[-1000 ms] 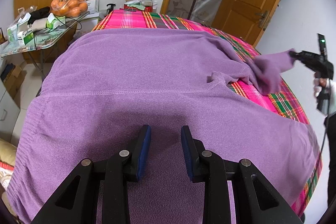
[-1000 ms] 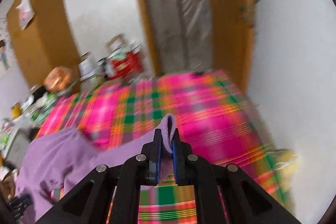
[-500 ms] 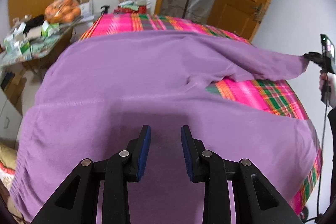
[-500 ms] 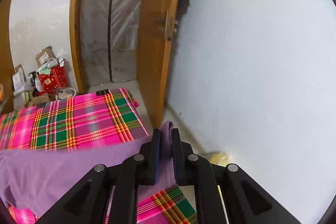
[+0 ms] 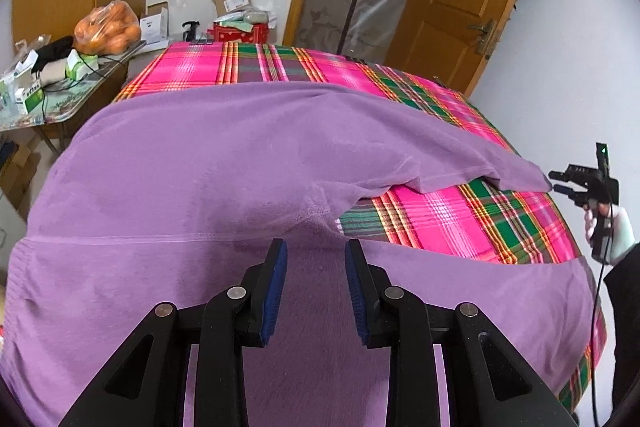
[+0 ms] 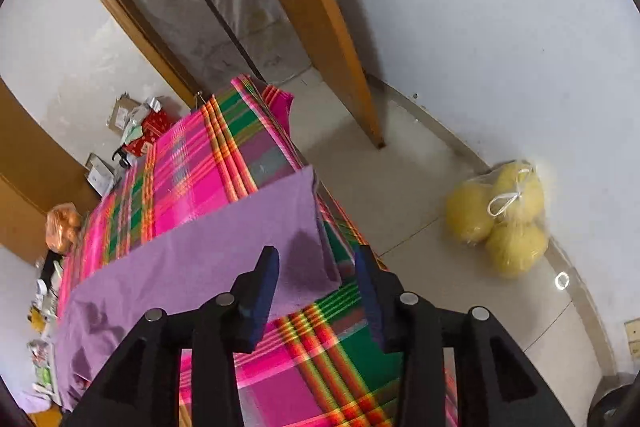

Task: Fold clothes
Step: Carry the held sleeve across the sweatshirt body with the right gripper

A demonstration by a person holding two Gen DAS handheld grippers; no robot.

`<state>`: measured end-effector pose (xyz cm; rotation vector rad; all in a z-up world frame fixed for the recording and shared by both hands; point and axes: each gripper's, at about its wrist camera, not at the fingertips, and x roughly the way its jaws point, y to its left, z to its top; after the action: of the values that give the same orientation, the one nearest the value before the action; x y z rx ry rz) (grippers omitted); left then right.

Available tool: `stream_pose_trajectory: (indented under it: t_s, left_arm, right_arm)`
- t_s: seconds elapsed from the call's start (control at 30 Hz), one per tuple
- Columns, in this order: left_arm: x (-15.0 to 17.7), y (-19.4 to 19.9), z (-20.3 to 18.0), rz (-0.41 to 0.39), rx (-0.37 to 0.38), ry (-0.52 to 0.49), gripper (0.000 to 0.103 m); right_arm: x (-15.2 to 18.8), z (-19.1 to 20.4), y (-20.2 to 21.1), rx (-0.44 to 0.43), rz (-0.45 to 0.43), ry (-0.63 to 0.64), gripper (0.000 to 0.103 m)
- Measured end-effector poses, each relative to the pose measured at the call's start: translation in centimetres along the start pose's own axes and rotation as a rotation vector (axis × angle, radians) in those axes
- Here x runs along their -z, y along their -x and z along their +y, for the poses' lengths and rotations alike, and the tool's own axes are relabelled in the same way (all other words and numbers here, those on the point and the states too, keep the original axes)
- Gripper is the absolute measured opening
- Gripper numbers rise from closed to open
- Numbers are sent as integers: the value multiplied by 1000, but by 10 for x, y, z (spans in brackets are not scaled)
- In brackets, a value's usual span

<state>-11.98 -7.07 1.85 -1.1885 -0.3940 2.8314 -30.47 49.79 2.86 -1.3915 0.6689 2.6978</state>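
A purple sweater (image 5: pixel 208 179) lies spread flat on a table covered by a pink, green and orange plaid cloth (image 5: pixel 460 219). One sleeve (image 5: pixel 460 163) stretches out to the right, its cuff at the table's right edge. My left gripper (image 5: pixel 316 259) is open and empty, just above the sweater's lower body. My right gripper (image 6: pixel 316 267) is open and empty over the sleeve end (image 6: pixel 248 239); in the left wrist view it (image 5: pixel 558 183) sits just off the cuff tip.
A side table (image 5: pixel 60 99) at the left holds boxes and a bag of oranges (image 5: pixel 108 33). Boxes and a red tin (image 5: pixel 240 31) stand behind the table. A wooden door (image 6: pixel 320 27) is open at the right. A bag of yellow fruit (image 6: pixel 504 223) lies on the floor.
My right gripper pulled the sleeve out to the right, laid it flat on the table and opened, letting go of the cuff. My left gripper stayed open over the sweater.
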Motion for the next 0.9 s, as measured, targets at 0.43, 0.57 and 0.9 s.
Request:
stream_pose_trajectory:
  t_s: [0.43, 0.57, 0.9]
  left_arm:
    - [10, -20, 3, 25, 9, -4, 31]
    - [11, -19, 4, 23, 16, 0, 31]
    - [9, -13, 5, -15, 27, 4, 31]
  right_arm:
    - [3, 25, -21, 58, 3, 108, 22]
    - [4, 29, -24, 110, -3, 156, 13]
    - [-53, 17, -1, 189, -124, 120, 0]
